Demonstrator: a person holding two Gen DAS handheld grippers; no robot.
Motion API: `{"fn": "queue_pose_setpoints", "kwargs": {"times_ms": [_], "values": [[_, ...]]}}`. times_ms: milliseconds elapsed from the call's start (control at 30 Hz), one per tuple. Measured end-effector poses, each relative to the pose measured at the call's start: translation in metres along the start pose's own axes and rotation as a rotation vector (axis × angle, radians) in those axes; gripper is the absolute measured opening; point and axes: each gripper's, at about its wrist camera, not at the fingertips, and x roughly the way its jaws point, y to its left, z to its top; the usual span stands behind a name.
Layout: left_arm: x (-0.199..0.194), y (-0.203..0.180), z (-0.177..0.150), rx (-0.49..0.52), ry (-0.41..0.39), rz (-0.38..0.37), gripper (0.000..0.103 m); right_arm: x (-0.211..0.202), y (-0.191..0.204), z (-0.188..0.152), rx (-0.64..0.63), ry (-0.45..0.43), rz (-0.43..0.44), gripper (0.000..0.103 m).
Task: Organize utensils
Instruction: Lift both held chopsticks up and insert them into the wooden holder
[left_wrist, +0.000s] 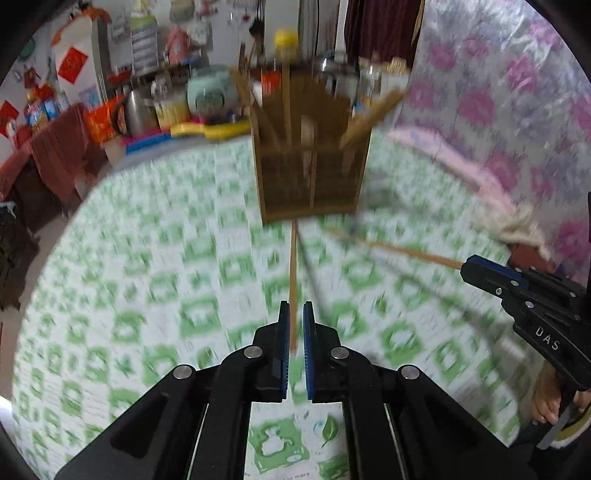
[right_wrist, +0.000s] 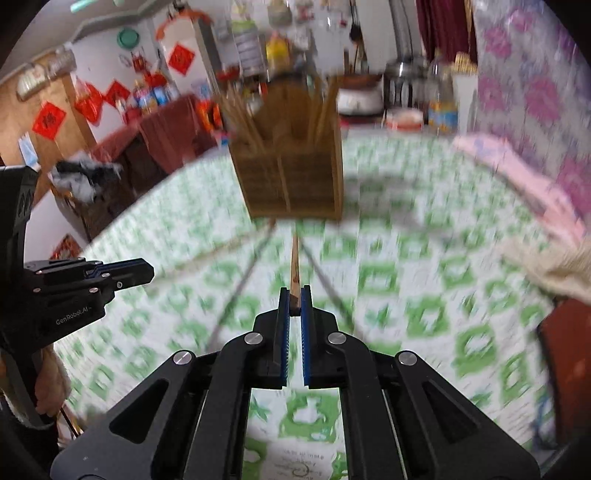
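Observation:
A brown wooden utensil holder (left_wrist: 310, 162) stands on the green-patterned tablecloth, with several chopsticks in its compartments; it also shows in the right wrist view (right_wrist: 295, 177). My left gripper (left_wrist: 294, 314) is shut on a wooden chopstick (left_wrist: 293, 266) that points toward the holder's base. My right gripper (right_wrist: 294, 295) is shut on another wooden chopstick (right_wrist: 294, 262), also pointing at the holder. The right gripper shows in the left wrist view (left_wrist: 469, 267) with its chopstick (left_wrist: 402, 251). The left gripper shows in the right wrist view (right_wrist: 147, 273). Both views are motion-blurred.
The table (left_wrist: 147, 295) has a green-and-white cloth. Behind the holder are a kettle (left_wrist: 140, 110), a green appliance (left_wrist: 210, 92), jars and boxes. A pink floral wall covering (left_wrist: 498, 110) runs along the right. A beige cloth (right_wrist: 546, 266) lies at the right edge.

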Motion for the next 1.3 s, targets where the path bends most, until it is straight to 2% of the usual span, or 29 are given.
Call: {"fn": "queue_pose_setpoints", "kwargs": {"times_ms": [133,233,300,400,600,700,767,800,833,900,1100,1300], "values": [[-0.027,-0.003,0.026,-0.006,-0.071,-0.019,0.007,-0.025,0.006,0.026,-0.006,-0.087,0.006,0.006],[-0.033,-0.008,0.032,0.006,-0.083,-0.028,0.007,-0.034,0.009,0.036,-0.009,-0.123,0.015,0.006],[-0.022,-0.011,0.024,0.013,-0.043,-0.045,0.010,-0.035,0.011,0.036,-0.006,-0.126,0.021,0.006],[0.002,-0.014,0.004,0.015,0.039,-0.058,0.039,-0.032,0.009,0.031,-0.001,-0.114,0.025,0.007],[0.069,-0.009,-0.038,0.004,0.219,-0.052,0.039,-0.032,0.005,0.032,0.014,-0.111,0.028,0.007],[0.089,-0.007,-0.049,0.013,0.264,-0.037,0.040,-0.032,0.005,0.032,0.015,-0.112,0.030,0.007],[0.086,-0.007,-0.048,0.031,0.245,-0.029,0.039,-0.031,0.004,0.032,0.016,-0.112,0.032,0.007],[0.084,-0.008,-0.048,0.030,0.244,-0.033,0.032,-0.031,0.004,0.032,0.016,-0.111,0.032,0.007],[0.081,-0.009,-0.049,0.038,0.241,-0.045,0.019,-0.031,0.004,0.033,0.017,-0.112,0.032,0.007],[0.075,-0.010,-0.050,0.047,0.240,-0.066,0.007,-0.031,0.004,0.032,0.018,-0.112,0.031,0.007],[0.046,-0.011,-0.047,0.047,0.173,-0.070,0.005,-0.030,0.004,0.030,0.033,-0.115,0.031,0.007],[-0.010,-0.010,-0.008,0.048,0.027,-0.048,0.005,-0.042,0.006,0.036,0.031,-0.149,0.032,0.007]]}}
